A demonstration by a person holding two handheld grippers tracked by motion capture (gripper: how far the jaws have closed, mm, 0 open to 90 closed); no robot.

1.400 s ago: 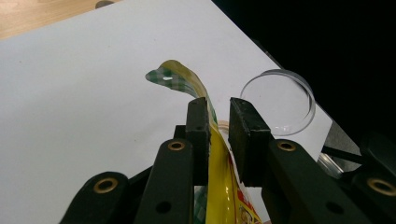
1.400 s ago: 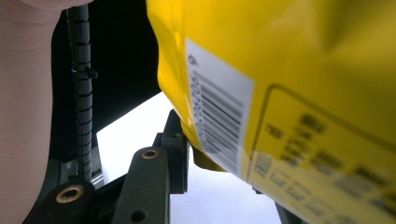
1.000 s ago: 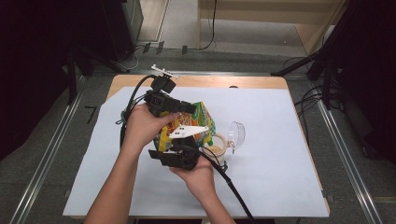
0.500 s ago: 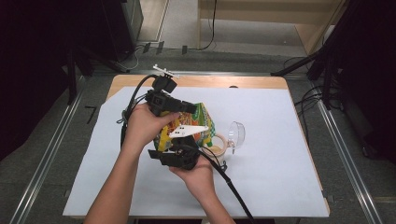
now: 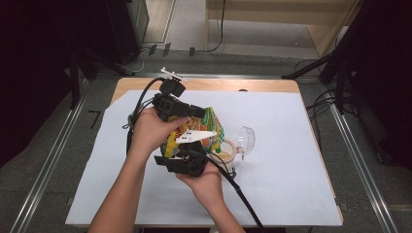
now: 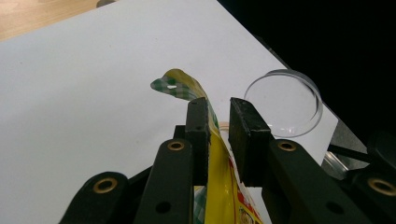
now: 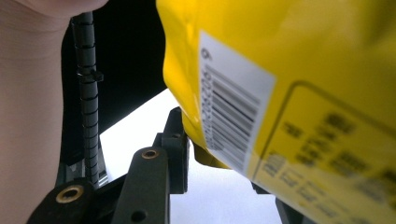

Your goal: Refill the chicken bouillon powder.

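Both grippers grasp the yellow snack bag lifted beside the clear jar: the left gripper pinches its top edge, the right gripper clamps its lower corner, and the bag looks unopened as yet.

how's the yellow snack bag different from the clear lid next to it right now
The yellow snack bag is opaque and printed, with a barcode; the clear lid is see-through and plain. The bag is soft and creased, the lid a rigid round disc. The bag is held up between the left gripper and right gripper; the lid is apart from both. Both are over the white sheet.
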